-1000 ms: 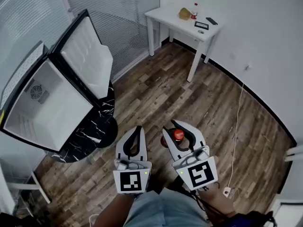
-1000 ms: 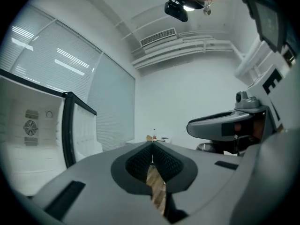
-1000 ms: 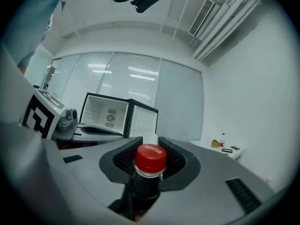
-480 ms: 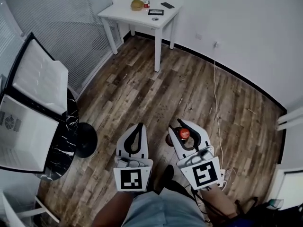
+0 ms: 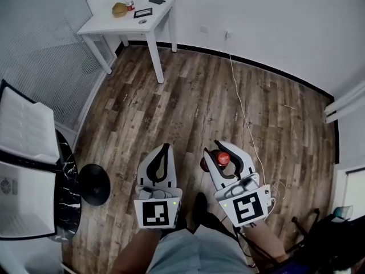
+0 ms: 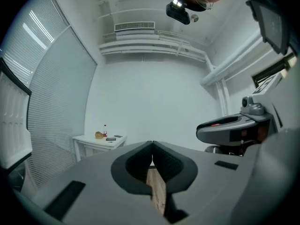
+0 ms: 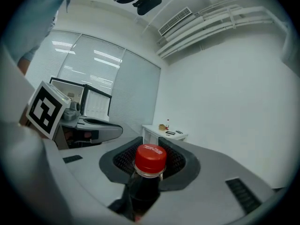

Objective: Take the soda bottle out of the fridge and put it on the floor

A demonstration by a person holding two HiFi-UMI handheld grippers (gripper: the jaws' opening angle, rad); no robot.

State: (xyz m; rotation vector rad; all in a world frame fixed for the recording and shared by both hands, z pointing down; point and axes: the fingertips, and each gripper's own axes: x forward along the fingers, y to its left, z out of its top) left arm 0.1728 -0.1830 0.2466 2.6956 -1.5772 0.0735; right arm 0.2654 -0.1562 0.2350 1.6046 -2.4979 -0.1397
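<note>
A dark soda bottle with a red cap (image 5: 222, 158) (image 7: 150, 160) hangs upright above the wooden floor (image 5: 194, 107). My right gripper (image 5: 223, 156) (image 7: 151, 153) is shut on its neck, just below the cap. To its left my left gripper (image 5: 164, 149) (image 6: 152, 154) is shut with nothing between the pads; floorboards show through the slit below them. The fridge (image 5: 25, 170) stands open at the left edge of the head view, its door (image 5: 23, 124) swung wide.
A white table (image 5: 128, 19) with a small bottle and other items stands against the far wall. A round black stool base (image 5: 94, 184) lies beside the fridge. A white cable (image 5: 239, 101) runs across the floor from a wall socket to my right side.
The view has swung to the right: fridge and table have slid left in the head view. Both grippers keep their pose in front of me, the bottle still in the right one.
</note>
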